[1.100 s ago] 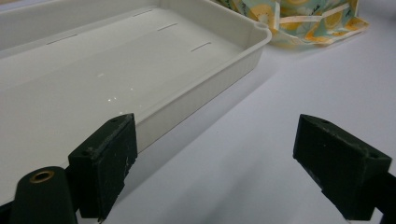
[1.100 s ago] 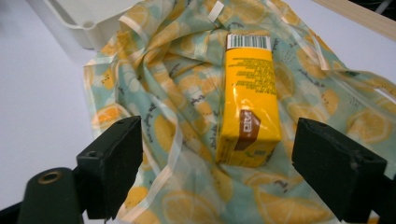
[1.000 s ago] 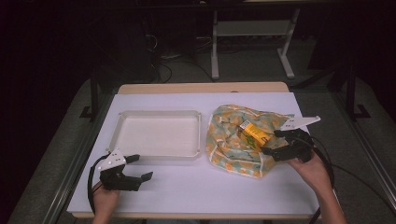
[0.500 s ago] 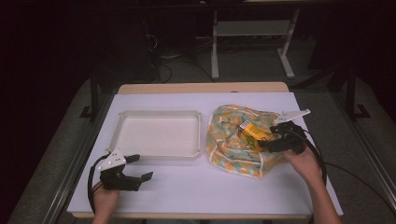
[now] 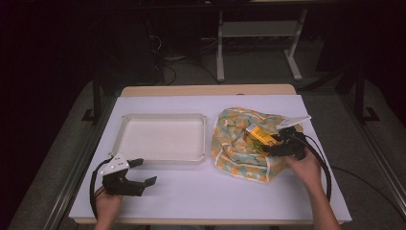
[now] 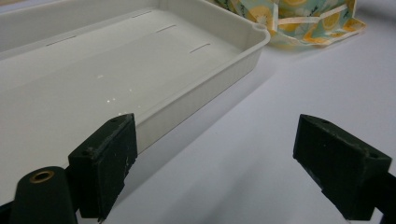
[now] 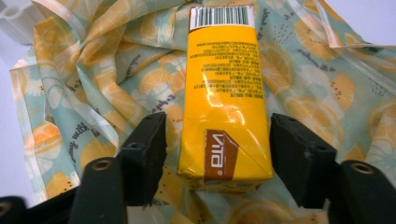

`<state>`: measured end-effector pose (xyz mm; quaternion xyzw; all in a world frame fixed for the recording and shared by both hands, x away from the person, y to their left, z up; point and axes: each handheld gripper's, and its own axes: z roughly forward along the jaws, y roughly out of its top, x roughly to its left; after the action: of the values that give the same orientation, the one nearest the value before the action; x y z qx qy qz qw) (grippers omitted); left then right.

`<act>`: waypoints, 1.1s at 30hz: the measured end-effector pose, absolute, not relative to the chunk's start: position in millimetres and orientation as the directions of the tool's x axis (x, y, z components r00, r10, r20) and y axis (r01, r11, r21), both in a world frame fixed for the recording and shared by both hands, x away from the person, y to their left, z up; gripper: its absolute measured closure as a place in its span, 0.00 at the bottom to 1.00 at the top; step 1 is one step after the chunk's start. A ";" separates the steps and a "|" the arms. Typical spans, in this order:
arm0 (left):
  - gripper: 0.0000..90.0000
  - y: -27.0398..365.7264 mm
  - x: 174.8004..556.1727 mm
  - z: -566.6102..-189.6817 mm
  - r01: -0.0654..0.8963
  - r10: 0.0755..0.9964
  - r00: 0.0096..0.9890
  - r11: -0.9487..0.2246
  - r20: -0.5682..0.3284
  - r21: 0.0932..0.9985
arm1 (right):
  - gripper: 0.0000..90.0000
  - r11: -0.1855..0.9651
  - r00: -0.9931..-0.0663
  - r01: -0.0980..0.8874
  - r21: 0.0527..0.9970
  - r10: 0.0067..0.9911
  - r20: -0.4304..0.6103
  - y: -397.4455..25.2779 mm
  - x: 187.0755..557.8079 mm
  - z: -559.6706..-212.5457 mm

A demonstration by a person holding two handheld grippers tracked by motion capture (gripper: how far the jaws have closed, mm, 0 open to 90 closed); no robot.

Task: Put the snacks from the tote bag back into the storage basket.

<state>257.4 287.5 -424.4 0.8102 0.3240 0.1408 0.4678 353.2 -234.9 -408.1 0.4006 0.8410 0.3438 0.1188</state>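
1. Lying flat on the crumpled lemon-print bag (image 5: 242,141), the yellow drink carton (image 5: 260,135) has its long axis running from the right gripper (image 5: 268,148) toward the table's far left; in the right gripper view the carton (image 7: 224,93) points straight away from the camera, barcode end farthest, brown logo end nearest.
2. The right gripper (image 7: 217,154) straddles the carton's near end, one jaw on each long side; a narrow gap shows on the left and the right jaw sits just beside the carton, so it is spread, not clamped.
3. The left gripper (image 5: 139,172) rests at the table's near left corner, jaws wide apart and holding nothing; in its own view the left gripper (image 6: 215,158) has only bare white table (image 6: 243,154) between the jaws.
4. The white tray (image 5: 163,155) lies left of the bag, just beside it, with nothing inside; its rim (image 6: 210,86) runs close past the left jaw.
5. Folds of the bag (image 7: 93,79) rise around the carton, with a clear strip (image 7: 327,32) crossing the cloth to its right.
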 end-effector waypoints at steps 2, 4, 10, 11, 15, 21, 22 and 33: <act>0.15 287.4 257.2 -424.5 0.395 0.658 0.749 -0.351 -0.076 0.849 | 0.44 0.440 -0.645 0.599 0.669 0.761 0.077 -233.6 352.7 -410.3; 0.15 287.2 257.0 -424.4 0.396 0.658 0.749 -0.349 -0.078 0.850 | 0.45 0.451 -0.643 0.608 0.653 0.763 0.072 -232.5 353.8 -413.0; 0.15 287.5 257.3 -424.3 0.394 0.656 0.751 -0.352 -0.076 0.849 | 0.47 0.458 -0.636 0.614 0.643 0.769 0.059 -231.5 352.7 -415.3; 0.15 287.5 257.4 -424.4 0.393 0.656 0.751 -0.353 -0.075 0.849 | 0.48 0.453 -0.633 0.615 0.645 0.772 0.062 -231.9 352.1 -416.7; 0.15 286.6 257.0 -424.3 0.393 0.655 0.751 -0.347 -0.080 0.852 | 0.51 0.446 -0.625 0.610 0.655 0.779 0.052 -234.9 349.4 -423.1; 0.15 285.4 256.7 -424.4 0.395 0.652 0.754 -0.351 -0.082 0.849 | 0.51 0.428 -0.611 0.621 0.657 0.789 0.063 -233.9 350.6 -428.0; 0.15 285.4 256.5 -424.5 0.397 0.653 0.753 -0.349 -0.084 0.849 | 0.51 0.428 -0.611 0.621 0.657 0.789 0.063 -233.9 350.6 -428.0; 0.15 286.0 256.8 -424.3 0.396 0.652 0.754 -0.351 -0.081 0.849 | 0.55 0.446 -0.614 0.602 0.662 0.789 0.026 -232.4 350.3 -425.5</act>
<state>256.8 286.0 -424.3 0.8105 0.3232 0.1368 0.4690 350.3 -232.4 -425.5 0.4151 0.8379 0.3236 0.1446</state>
